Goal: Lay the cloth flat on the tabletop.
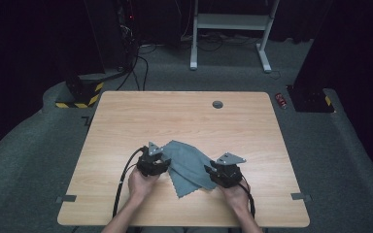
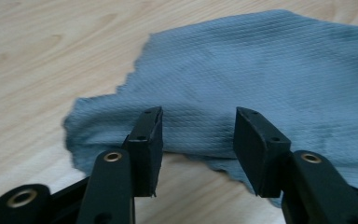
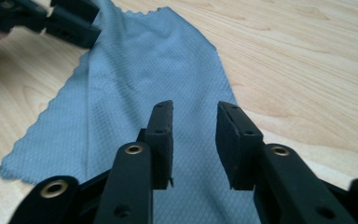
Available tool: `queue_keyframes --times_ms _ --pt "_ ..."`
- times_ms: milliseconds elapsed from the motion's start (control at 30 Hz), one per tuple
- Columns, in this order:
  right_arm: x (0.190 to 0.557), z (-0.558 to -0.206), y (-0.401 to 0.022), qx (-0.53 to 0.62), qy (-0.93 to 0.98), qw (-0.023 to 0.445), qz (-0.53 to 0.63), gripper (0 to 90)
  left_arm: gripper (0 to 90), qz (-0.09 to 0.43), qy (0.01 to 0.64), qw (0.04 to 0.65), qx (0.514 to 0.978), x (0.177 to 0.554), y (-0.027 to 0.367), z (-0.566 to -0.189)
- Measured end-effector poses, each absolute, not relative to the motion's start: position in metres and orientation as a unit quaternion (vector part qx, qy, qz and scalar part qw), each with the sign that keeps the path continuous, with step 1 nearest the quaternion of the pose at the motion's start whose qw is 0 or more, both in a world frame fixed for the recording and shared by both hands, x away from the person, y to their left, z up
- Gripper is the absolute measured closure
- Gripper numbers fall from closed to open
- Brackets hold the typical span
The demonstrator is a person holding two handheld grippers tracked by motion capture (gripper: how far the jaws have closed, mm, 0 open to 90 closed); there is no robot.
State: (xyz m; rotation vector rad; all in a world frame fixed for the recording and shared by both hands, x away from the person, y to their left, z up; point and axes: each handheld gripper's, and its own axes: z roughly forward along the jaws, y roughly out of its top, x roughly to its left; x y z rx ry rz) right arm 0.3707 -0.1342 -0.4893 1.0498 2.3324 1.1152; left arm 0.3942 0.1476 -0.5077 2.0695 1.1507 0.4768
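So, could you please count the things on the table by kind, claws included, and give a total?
Grey-blue cloth: 1
Black claws: 2, the left claw and the right claw, both open over the cloth
Round grey cap in the table top: 1
Total: 4

Bare table (image 1: 184, 114) beyond cloth (image 1: 187, 162)

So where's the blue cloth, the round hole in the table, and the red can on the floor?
blue cloth (image 1: 187, 162): high view, its middle.
round hole (image 1: 217, 104): high view, its grey cap.
red can (image 1: 280, 100): high view, its side.
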Motion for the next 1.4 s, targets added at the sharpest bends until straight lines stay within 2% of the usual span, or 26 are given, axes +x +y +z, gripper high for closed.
queue_keyframes --times_ms 233,367,467,667,767,1033,1233,1400 --pt "0.396 -0.503 -0.129 0.394 0.831 0.18 0.348 62.9 49.0 0.182 0.426 0.361 0.809 0.374 0.137 -0.504" --pt "0.406 -0.511 -0.131 0.413 0.828 0.172 0.339 64.2 45.5 0.183 0.411 0.338 0.827 0.366 0.127 -0.509" --pt "0.409 -0.515 -0.133 0.418 0.828 0.168 0.332 69.7 44.2 0.179 0.413 0.327 0.831 0.366 0.124 -0.515" --pt "0.409 -0.513 -0.135 0.401 0.841 0.176 0.318 88.5 42.5 0.189 0.407 0.324 0.833 0.365 0.123 -0.516" --pt "0.409 -0.512 -0.135 0.393 0.846 0.184 0.309 89.6 42.4 0.183 0.408 0.321 0.835 0.367 0.124 -0.515" --pt "0.398 -0.503 -0.158 0.407 0.834 0.21 0.307 89.9 43.0 0.186 0.423 0.313 0.83 0.366 0.149 -0.514" --pt "0.386 -0.503 -0.164 0.399 0.84 0.192 0.313 88.1 43.4 0.185 0.432 0.319 0.823 0.365 0.164 -0.515" --pt "0.393 -0.5 -0.158 0.409 0.828 0.184 0.337 72.8 37.5 0.187 0.434 0.337 0.814 0.365 0.171 -0.52"
